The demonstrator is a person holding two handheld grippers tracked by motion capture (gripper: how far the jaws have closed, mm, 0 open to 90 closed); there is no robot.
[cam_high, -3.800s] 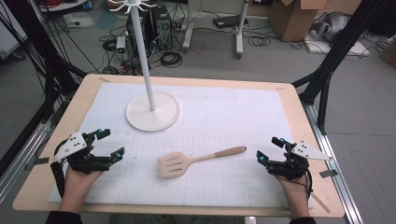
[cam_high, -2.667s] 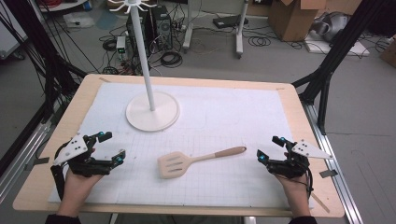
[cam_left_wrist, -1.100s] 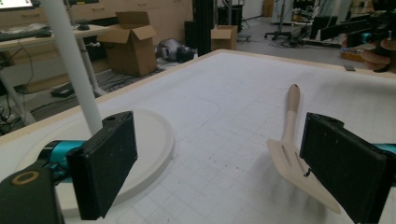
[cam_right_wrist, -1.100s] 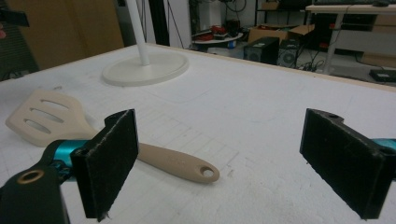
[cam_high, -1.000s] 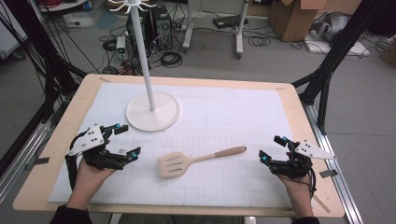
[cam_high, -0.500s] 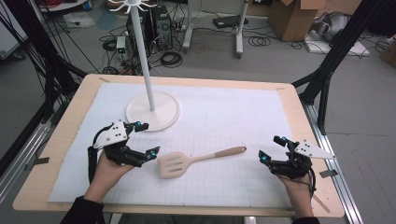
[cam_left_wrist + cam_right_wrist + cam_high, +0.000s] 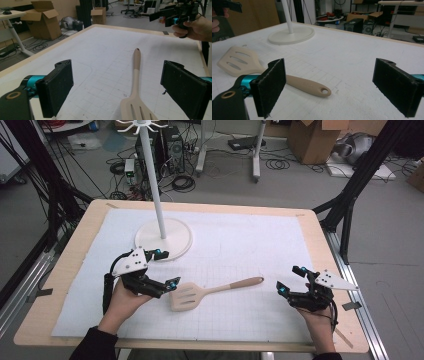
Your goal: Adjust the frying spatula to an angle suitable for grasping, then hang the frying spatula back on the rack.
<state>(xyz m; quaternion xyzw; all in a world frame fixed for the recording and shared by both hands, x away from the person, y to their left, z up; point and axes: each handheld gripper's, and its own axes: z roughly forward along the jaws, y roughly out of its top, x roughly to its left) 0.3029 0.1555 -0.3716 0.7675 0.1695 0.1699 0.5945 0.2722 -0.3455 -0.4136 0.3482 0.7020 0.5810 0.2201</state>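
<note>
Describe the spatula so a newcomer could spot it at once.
On the white mat covering the table, look near the front edge, before the round white stand base. The spatula lies flat there: the one beige utensil, slotted blade toward the open left hand-held gripper.

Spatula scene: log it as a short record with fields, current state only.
spatula: lies flat on the white mat, slotted head toward the left tongs, handle toward the right tongs
left tongs: open, at the spatula head, not gripping
right tongs: open, apart from the handle end
hook stand: upright, behind the spatula
</note>
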